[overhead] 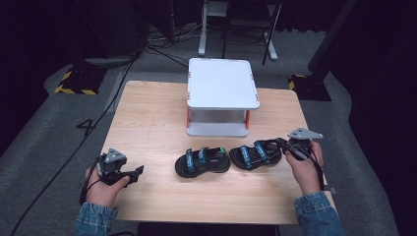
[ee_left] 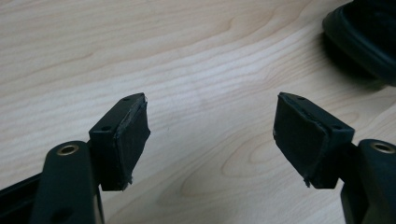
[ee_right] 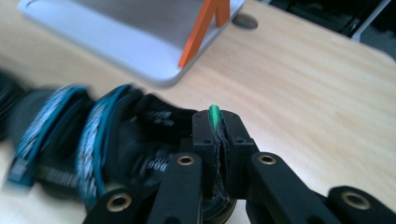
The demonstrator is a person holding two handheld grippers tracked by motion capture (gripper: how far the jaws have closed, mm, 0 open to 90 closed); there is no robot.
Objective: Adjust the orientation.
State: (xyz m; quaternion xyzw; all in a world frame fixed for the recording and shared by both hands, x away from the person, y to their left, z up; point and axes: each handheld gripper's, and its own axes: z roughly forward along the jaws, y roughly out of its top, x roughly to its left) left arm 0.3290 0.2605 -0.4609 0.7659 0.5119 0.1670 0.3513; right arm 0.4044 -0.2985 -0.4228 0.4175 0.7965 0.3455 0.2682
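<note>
Two black sandals with blue straps lie side by side on the wooden table (overhead: 147, 118). The left sandal (overhead: 202, 161) sits at the middle. My right gripper (overhead: 286, 145) is shut on the heel loop of the right sandal (overhead: 255, 153). In the right gripper view the jaws pinch a green pull tab (ee_right: 214, 116) at the heel of that sandal (ee_right: 84, 144). My left gripper (overhead: 138, 171) rests low at the table's left, open, with bare wood between its pads (ee_left: 128, 140). The left sandal's black sole edge (ee_left: 364, 42) shows at the top right of the left gripper view.
A white two-tier stand (overhead: 222, 83) with orange posts stands at the table's far middle, just behind the sandals; its lower shelf (ee_right: 130, 42) shows in the right gripper view. Cables and black equipment bases lie on the grey floor beyond the table.
</note>
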